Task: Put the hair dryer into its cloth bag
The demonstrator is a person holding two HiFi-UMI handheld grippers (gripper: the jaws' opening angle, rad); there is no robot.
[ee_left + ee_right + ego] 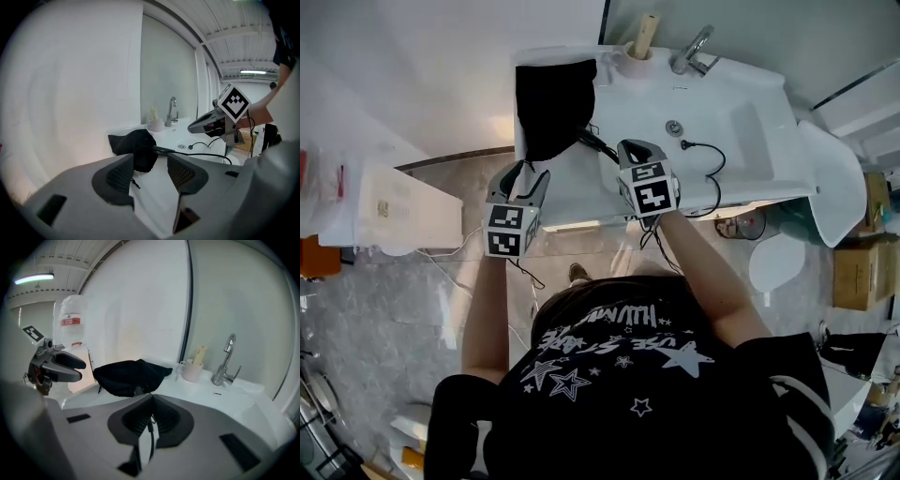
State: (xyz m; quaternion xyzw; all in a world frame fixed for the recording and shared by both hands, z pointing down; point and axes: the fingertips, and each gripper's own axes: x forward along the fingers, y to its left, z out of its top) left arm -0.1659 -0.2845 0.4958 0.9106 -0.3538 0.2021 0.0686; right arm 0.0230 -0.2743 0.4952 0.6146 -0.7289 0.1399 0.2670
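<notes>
The black cloth bag [553, 98] lies bulging on the left end of the white sink counter [581, 192]. It also shows in the left gripper view [136, 147] and the right gripper view [129, 376]. The hair dryer itself is hidden inside the bag. Only its black cord [712, 173] trails out across the counter to the plug [684, 145]. My left gripper [528, 178] is open and empty, just short of the bag at the counter's front edge. My right gripper [630, 150] hovers beside the bag's mouth, shut, and a thin stretch of cord shows beneath its tips [151, 411].
A chrome tap [694, 52] and a cup [636, 54] with a wooden stick stand at the back of the basin [741, 131]. A white cabinet [384, 211] stands to the left. Cardboard boxes [862, 272] sit on the floor at the right.
</notes>
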